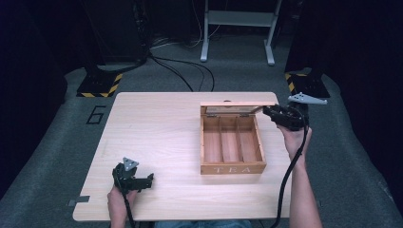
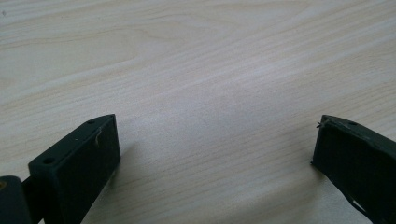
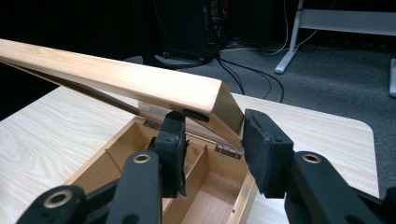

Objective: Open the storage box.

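The right claw (image 1: 269, 112) is held at the far right corner of the tea box (image 1: 232, 169), clamped on the lid (image 3: 140, 81): in the right gripper view one jaw is set under the lid's corner and the other against its outer side, so that the wooden edge is pinched between the pads. The lid is raised on its hinges at the back of the box and tilted, with the box open beneath it. Three long compartments are seen inside the box, divided by thin wooden walls. The box stands on the right half of the table (image 1: 157, 128), with the word TEA on its near wall. The left claw (image 1: 151, 179) is held low over the near left part of the table, well apart from the box; its jaws are spread wide, with nothing between them but bare wood grain, as seen in the left gripper view. A cable trails from each gripper toward the near edge.
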